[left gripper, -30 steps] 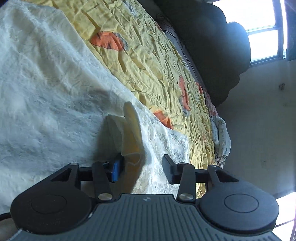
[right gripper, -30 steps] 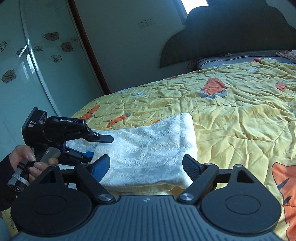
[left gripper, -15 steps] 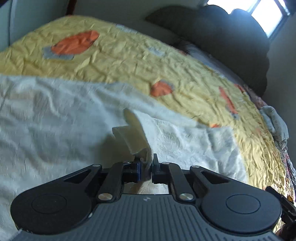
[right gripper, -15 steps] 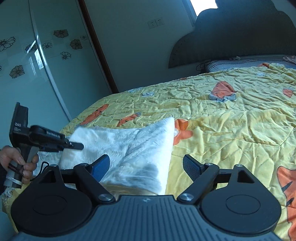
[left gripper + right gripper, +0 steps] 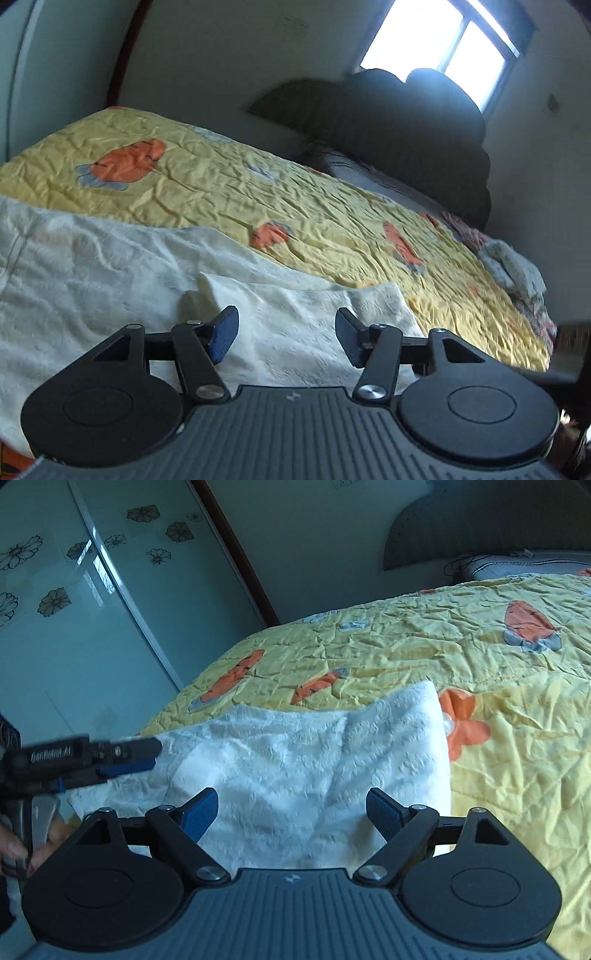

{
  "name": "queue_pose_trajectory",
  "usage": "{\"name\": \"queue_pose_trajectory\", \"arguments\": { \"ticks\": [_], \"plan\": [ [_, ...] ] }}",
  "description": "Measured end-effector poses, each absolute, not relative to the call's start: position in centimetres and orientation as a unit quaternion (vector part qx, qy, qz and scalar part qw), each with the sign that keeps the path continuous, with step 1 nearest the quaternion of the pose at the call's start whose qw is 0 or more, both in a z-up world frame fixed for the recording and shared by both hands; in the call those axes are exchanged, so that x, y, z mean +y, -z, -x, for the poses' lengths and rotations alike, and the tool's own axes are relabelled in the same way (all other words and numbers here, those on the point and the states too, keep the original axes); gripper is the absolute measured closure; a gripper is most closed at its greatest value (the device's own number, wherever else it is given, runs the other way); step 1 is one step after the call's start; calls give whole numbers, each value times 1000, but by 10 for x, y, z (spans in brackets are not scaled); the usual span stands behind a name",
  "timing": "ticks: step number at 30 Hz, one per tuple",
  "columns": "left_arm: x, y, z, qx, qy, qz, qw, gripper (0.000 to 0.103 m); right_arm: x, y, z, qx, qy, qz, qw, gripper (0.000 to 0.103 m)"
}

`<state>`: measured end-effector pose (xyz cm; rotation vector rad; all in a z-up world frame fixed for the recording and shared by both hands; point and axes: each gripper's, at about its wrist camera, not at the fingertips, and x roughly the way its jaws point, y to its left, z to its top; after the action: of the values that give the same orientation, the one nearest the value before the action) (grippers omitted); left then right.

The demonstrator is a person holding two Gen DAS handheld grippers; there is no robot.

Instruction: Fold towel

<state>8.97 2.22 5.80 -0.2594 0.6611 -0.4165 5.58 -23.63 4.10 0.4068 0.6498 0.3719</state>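
A white textured towel point(image 5: 92, 266) lies rumpled on the yellow bedspread, partly doubled over. In the left wrist view my left gripper point(image 5: 286, 338) stands open just above the towel, and a raised corner flap point(image 5: 208, 291) sits by its left finger, free of both pads. The right wrist view has my right gripper point(image 5: 291, 812) open over the towel point(image 5: 295, 760), nothing between its fingers. There the left gripper point(image 5: 129, 755), held by a hand point(image 5: 14, 845), hovers at the towel's left edge.
The yellow bedspread point(image 5: 229, 188) with orange carrot prints covers the bed. A dark headboard point(image 5: 413, 110) and a pillow stand at the far end under a bright window. Bundled cloth point(image 5: 513, 266) lies at the bed's right edge. Glass wardrobe doors point(image 5: 92, 602) stand left of the bed.
My left gripper shut on the towel's raised fold half a second ago, then let it go and opened. The towel bunched and shifted. The right gripper stayed open throughout.
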Motion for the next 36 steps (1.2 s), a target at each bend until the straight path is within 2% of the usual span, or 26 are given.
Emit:
{"name": "queue_pose_trajectory", "arguments": {
  "ticks": [6, 9, 10, 14, 16, 20, 23, 25, 26, 27, 30, 32, 34, 36],
  "plan": [
    [-25, -6, -92, 371, 207, 59, 903, 42, -268, -23, -153, 377, -171, -359, 837, 15],
    [-28, 9, -87, 357, 204, 48, 910, 41, -276, 6, -185, 424, -136, -358, 821, 15],
    [-29, 10, -86, 355, 204, 42, 911, 41, -283, 10, -184, 398, -149, -371, 826, 17],
    [-25, 7, -97, 368, 207, 54, 905, 41, -293, 8, -175, 385, -133, -384, 829, 23],
    [-18, 0, -94, 373, 205, 67, 902, 47, -290, -5, -151, 377, -121, -371, 840, 21],
    [-9, -11, -71, 357, 230, 70, 903, 43, -285, -8, -84, 358, -210, -415, 810, 17],
    [-9, 5, -75, 376, 230, 84, 894, 42, -291, 20, -54, 383, -163, -419, 807, 18],
    [-7, 11, -81, 366, 232, 105, 895, 41, -308, 38, -41, 338, -160, -455, 808, 34],
    [-10, 10, -84, 365, 230, 103, 896, 42, -313, 41, -40, 347, -144, -463, 803, 53],
    [-12, 8, -85, 369, 225, 101, 896, 41, -316, 43, -40, 352, -138, -476, 794, 58],
    [-10, -7, -78, 373, 220, 113, 894, 44, -314, 22, -40, 375, -120, -464, 793, 53],
    [-9, -14, -68, 348, 229, 108, 903, 42, -306, 8, -40, 362, -149, -459, 797, 24],
    [-10, -8, -69, 358, 213, 100, 903, 36, -296, 8, -45, 363, -187, -473, 781, 17],
    [-4, 10, -77, 360, 222, 122, 898, 35, -282, 18, -53, 394, -186, -456, 776, 17]
  ]
}}
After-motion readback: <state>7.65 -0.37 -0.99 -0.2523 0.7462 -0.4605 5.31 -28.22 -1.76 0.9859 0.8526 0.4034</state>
